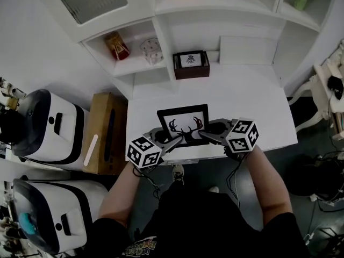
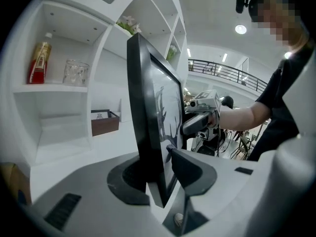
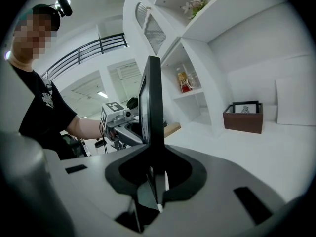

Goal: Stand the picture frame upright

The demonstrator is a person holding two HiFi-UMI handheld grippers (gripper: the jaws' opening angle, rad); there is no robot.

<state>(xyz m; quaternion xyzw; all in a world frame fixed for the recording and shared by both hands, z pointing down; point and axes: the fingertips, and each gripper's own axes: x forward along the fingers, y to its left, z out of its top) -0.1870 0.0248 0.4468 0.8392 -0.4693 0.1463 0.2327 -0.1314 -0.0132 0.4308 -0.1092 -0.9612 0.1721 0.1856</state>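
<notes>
- Picture frame (image 1: 183, 108) is up on its edge near the front of the white desk (image 1: 252, 101). Its antler print (image 1: 185, 126) faces the person, and it sits between the two grippers.
- The left gripper (image 1: 173, 142) has its fingers set fairly wide around the frame's left side. One is on the glass face and one behind, and both seem to bear on it.
- The right gripper (image 1: 207, 136) has its fingers narrow, clamped on the frame's right side.
- The raising looks mostly done to me, as the frame reads close to vertical in both gripper views.
- I can't tell whether its bottom edge rests on the desk, or whether any prop is out behind it.
- What remains, I'd judge, is to settle it so it stands alone, then release both sides.
</notes>
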